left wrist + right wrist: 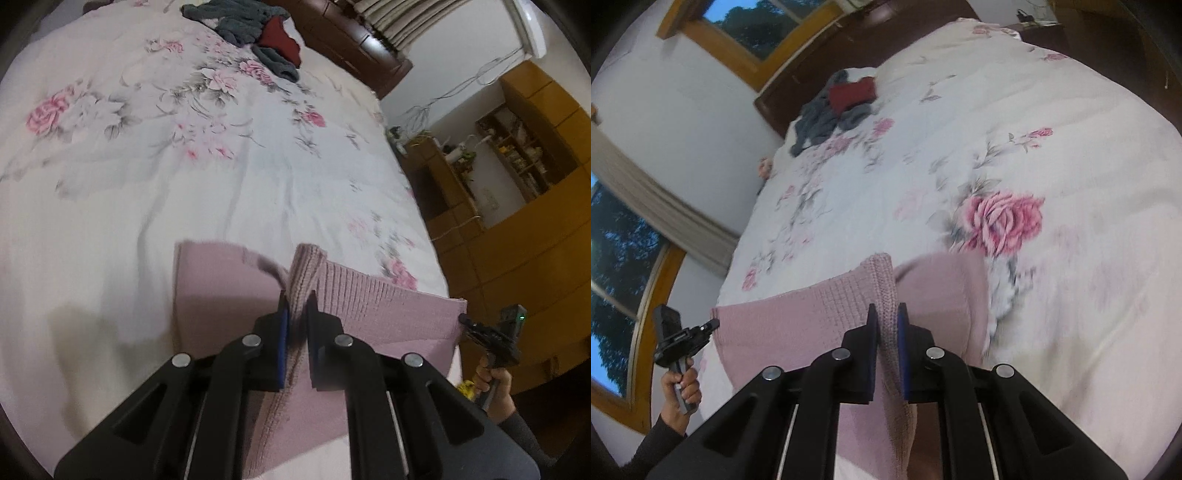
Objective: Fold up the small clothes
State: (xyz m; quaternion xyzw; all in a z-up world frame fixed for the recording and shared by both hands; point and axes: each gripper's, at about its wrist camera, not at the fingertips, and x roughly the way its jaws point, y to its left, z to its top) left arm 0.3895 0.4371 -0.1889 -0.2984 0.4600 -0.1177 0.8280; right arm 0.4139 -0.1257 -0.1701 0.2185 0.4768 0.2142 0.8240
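Both grippers clamp one pink knit (229, 284): left gripper (297, 306) and right gripper (886, 314) each pinch a ribbed fold of it, held over the bed's (147, 192) near edge. Only the left view shows the shelves (517, 147); only the right view shows two windows (613, 251). One grey garment (236, 22) and one red (279, 38) lie at the far edge.
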